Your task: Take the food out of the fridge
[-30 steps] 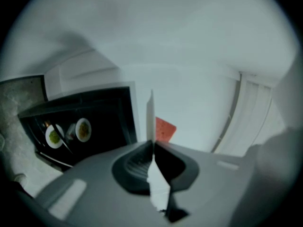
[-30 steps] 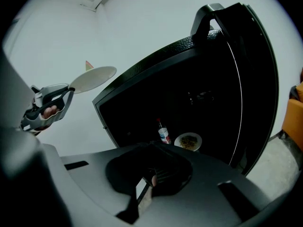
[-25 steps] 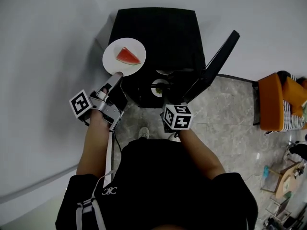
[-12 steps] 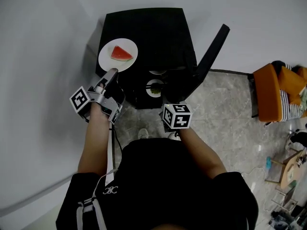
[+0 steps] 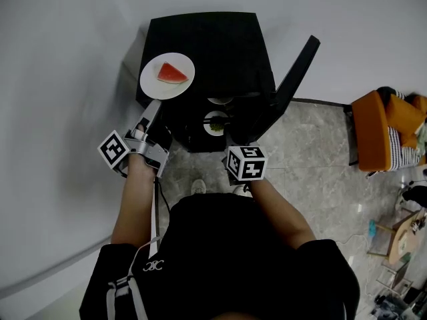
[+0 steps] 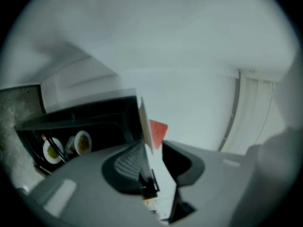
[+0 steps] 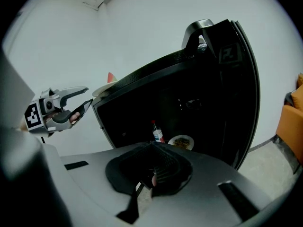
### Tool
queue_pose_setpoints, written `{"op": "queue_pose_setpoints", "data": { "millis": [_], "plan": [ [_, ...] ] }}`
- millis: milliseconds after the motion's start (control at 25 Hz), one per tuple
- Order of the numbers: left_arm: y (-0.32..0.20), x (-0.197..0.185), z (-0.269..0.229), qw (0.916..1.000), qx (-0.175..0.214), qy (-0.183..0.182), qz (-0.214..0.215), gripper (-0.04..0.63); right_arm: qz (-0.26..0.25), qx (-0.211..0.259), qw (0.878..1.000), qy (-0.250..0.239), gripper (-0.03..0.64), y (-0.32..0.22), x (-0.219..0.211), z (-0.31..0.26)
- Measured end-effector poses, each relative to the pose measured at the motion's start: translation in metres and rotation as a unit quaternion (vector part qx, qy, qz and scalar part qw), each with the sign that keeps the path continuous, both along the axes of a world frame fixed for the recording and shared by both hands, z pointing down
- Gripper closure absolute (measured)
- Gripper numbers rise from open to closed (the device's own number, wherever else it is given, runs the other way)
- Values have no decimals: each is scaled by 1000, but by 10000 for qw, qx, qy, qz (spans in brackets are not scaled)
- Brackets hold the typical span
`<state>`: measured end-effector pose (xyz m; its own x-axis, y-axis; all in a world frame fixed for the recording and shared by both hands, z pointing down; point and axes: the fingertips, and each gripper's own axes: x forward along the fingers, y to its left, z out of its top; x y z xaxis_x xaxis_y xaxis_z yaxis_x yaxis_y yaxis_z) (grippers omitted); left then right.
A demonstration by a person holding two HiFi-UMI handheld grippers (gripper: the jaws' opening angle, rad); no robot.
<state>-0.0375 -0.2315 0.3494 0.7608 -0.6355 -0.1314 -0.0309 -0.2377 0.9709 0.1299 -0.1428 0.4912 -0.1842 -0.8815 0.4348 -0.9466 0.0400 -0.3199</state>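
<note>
The watermelon slice [image 5: 172, 74] is a small red wedge with a thin pale rind along one edge. It lies flat near the middle of a round white plate [image 5: 152, 85], just ahead of the left gripper's [image 5: 153, 108] tips. In the left gripper view the plate shows edge-on as a thin white blade, with the red wedge poking up past the jaw ends on the right-hand side.

The left gripper's jaws are opening, with the plate's near rim between them. The left-hand pad lies close against the rim, and a clear gap shows on the other side.

The plate rests on the top of the black fridge [image 5: 213, 39], at the corner nearest the left gripper, with its rim hanging a little over the edge.

The right gripper [image 7: 152, 173] has its jaws closed together on nothing and points into the open fridge. Ahead of it, inside the dark compartment, stand a small bottle with a red cap [image 7: 157, 134] and, just to the bottle's right, a plate of brownish food [image 7: 181, 142]. The head view shows two small plates beyond this gripper, one above the other, the lower plate [image 5: 217, 123] holding something greenish.

The fridge door [image 5: 297, 72] stands swung open, off to the right gripper's right. Well beyond the door, an orange chair [image 5: 380, 139] sits on the grey stone floor [image 5: 313, 152].
</note>
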Motion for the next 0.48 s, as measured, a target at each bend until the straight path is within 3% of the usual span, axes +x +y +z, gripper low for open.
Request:
{"op": "queue_pose_setpoints", "data": {
  "millis": [40, 80, 160, 240, 280, 360, 440, 480],
  "plan": [
    [4, -4, -2, 9997, 175, -138, -93, 504, -21, 0, 10000, -1, 618, 1, -2, 0],
    [9, -7, -3, 9985, 384, -350, -174, 593, -39, 2, 10000, -3, 618, 1, -3, 0],
    [19, -13, 7, 9918, 709, -1023, -279, 597, -60, 9, 10000, -15, 618, 0, -7, -1],
    [27, -24, 30, 9743, 998, -1983, -383, 598, -42, 19, 9999, -100, 618, -1, -9, -5],
    [31, -20, 25, 9579, 1461, -2443, -364, 598, -31, 31, 9998, -199, 618, -2, -11, -8],
    [40, -6, 9, 9123, 2459, -3264, -272, 598, -21, 102, 9991, -410, 618, -4, -15, -16],
    [49, 4, 10, 8651, 3064, -3966, -199, 598, -9, 277, 9986, -440, 618, -5, -17, -27],
    [54, 8, 12, 8461, 3258, -4216, -162, 598, -7, 404, 9984, -388, 618, -6, -18, -34]
  ]
}}
